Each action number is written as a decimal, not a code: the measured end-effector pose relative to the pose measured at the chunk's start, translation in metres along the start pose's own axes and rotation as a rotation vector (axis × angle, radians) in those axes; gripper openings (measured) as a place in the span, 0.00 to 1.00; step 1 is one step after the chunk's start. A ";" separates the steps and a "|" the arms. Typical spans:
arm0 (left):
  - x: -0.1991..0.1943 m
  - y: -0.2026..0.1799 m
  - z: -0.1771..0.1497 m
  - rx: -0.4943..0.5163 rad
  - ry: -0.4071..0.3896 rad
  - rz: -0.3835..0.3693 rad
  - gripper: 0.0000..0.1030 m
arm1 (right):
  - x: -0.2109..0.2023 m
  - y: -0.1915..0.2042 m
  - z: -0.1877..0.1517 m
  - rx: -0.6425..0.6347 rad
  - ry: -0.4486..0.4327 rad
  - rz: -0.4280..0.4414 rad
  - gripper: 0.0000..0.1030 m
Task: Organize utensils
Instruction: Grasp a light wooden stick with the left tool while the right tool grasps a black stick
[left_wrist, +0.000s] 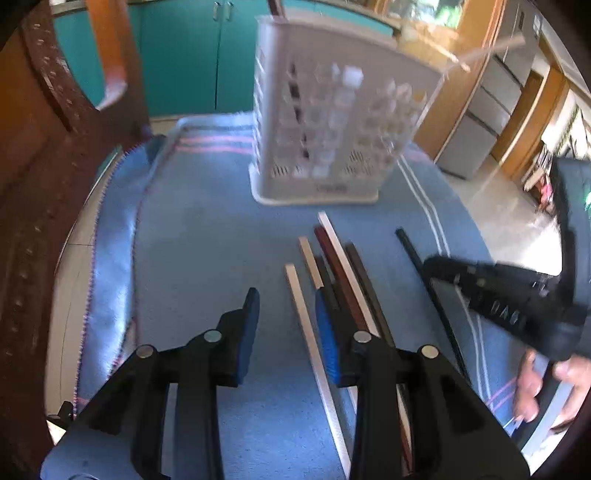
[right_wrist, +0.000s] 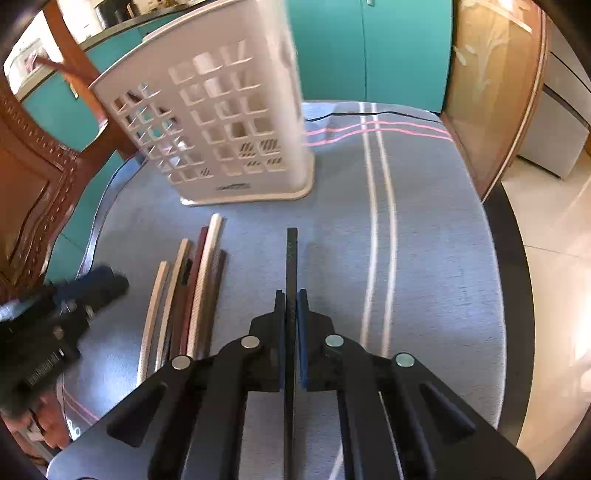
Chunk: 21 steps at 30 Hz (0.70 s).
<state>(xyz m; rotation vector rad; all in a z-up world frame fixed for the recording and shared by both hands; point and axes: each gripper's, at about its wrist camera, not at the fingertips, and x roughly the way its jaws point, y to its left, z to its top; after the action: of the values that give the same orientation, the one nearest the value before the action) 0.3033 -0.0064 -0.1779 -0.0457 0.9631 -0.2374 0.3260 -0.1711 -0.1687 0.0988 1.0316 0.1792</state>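
While upright on the cloth (right_wrist: 424, 221), slotted holder (right_wrist: 229, 122), contents indistinct.

Home dining area: carved wooden chair (right_wrist: 40, 173), teal cabinets (left_wrist: 192, 55), blue tablecloth (right_wrist: 424, 236), tiled floor (right_wrist: 554, 258).

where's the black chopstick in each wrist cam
Left wrist: the black chopstick runs diagonally at right of centre, apart from the chopstick pile, passing under the right gripper.
Right wrist: dead centre, clamped between the fingers.
Shared landmark: the white utensil basket standing behind.
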 end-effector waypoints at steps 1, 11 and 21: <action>0.004 -0.003 -0.001 0.012 0.013 0.006 0.31 | -0.001 -0.002 0.001 0.004 -0.002 -0.001 0.09; 0.026 -0.017 -0.003 0.042 0.055 0.096 0.17 | 0.009 0.020 -0.003 -0.064 -0.014 -0.077 0.29; 0.021 -0.009 -0.001 0.057 0.074 0.037 0.08 | 0.019 0.017 -0.004 -0.063 0.030 -0.089 0.09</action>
<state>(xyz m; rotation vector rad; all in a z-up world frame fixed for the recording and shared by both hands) 0.3120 -0.0198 -0.1944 0.0337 1.0296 -0.2338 0.3307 -0.1506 -0.1835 -0.0068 1.0575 0.1327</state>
